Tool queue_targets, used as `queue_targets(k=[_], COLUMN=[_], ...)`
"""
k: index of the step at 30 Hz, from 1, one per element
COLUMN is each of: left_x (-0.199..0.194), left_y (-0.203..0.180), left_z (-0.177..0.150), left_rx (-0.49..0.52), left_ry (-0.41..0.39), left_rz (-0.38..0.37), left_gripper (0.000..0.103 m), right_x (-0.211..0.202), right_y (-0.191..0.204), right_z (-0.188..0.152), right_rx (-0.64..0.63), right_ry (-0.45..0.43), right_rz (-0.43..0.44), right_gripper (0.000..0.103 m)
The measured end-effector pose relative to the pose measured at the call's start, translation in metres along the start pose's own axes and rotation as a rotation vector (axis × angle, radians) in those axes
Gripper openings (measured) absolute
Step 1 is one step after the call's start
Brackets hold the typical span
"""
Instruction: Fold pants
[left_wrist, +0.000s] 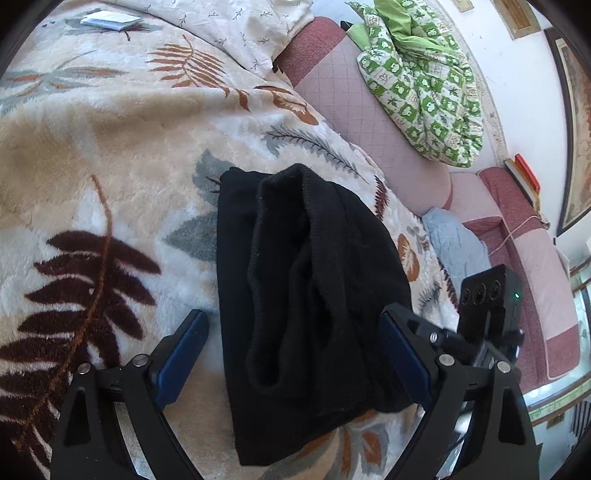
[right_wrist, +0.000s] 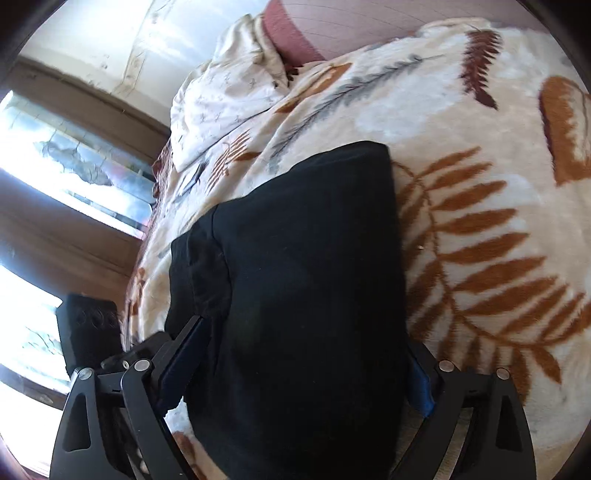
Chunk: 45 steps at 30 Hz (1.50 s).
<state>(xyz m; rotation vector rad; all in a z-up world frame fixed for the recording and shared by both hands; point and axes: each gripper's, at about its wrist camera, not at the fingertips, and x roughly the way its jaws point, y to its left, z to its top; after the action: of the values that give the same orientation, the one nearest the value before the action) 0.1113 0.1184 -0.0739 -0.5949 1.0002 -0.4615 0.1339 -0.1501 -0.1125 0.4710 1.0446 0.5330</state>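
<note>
Black pants (left_wrist: 303, 295) lie folded into a compact bundle on a cream leaf-print blanket (left_wrist: 110, 166), the waistband opening facing up in the left wrist view. My left gripper (left_wrist: 291, 321) is open, its blue-padded fingers (left_wrist: 181, 354) either side of the bundle. The other gripper's body (left_wrist: 487, 299) shows at the right. In the right wrist view the pants (right_wrist: 303, 288) fill the middle over the blanket (right_wrist: 480, 221). My right gripper (right_wrist: 303, 347) is open, fingers straddling the bundle; the right finger is partly hidden by the cloth.
A pink quilted sofa back (left_wrist: 362, 107) carries a green patterned quilt (left_wrist: 421, 77). A white floral sheet (left_wrist: 236, 29) and a paper packet (left_wrist: 109, 19) lie at the far end. A window (right_wrist: 55, 177) is on the left of the right wrist view.
</note>
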Motion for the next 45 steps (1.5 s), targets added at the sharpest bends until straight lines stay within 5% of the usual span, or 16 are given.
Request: queue_targets(k=[4, 6, 8, 16, 25, 36, 40, 45], left_x=[0.008, 0.011, 0.013, 0.011, 0.043, 0.104, 0.091, 0.054], left_y=[-0.010, -0.017, -0.021, -0.036, -0.082, -0.110, -0.101, -0.108], left_z=[0.002, 0.001, -0.001, 0.004, 0.031, 0.036, 0.034, 0.038], left_rx=[0.012, 0.048, 0.073, 0.084, 0.135, 0.207, 0.162, 0.176], left_ry=[-0.006, -0.005, -0.004, 0.011, 0.025, 0.097, 0.118, 0.079], left_rz=[0.076, 0.122, 0.148, 0.174, 0.139, 0.217, 0.181, 0.184], left_gripper=[0.092, 0.063, 0.051, 0.040, 0.040, 0.043, 0.051, 0.051], right_x=[-0.005, -0.011, -0.011, -0.021, -0.061, -0.071, -0.067, -0.100], right_y=[-0.019, -0.037, -0.048, -0.019, -0.024, -0.076, -0.100, -0.087], right_z=[-0.004, -0.006, -0.003, 0.006, 0.022, 0.033, 0.028, 0.028], right_rx=[0.053, 0.106, 0.134, 0.017, -0.004, 0.096, 0.194, 0.147], right_ry=[-0.053, -0.081, -0.058, -0.071, -0.204, -0.232, -0.214, -0.311], right_rz=[0.121, 0.179, 0.215, 0.144, 0.046, -0.040, -0.040, -0.151], right_gripper=[0.092, 0.075, 0.062, 0.041, 0.040, 0.042, 0.061, 0.063])
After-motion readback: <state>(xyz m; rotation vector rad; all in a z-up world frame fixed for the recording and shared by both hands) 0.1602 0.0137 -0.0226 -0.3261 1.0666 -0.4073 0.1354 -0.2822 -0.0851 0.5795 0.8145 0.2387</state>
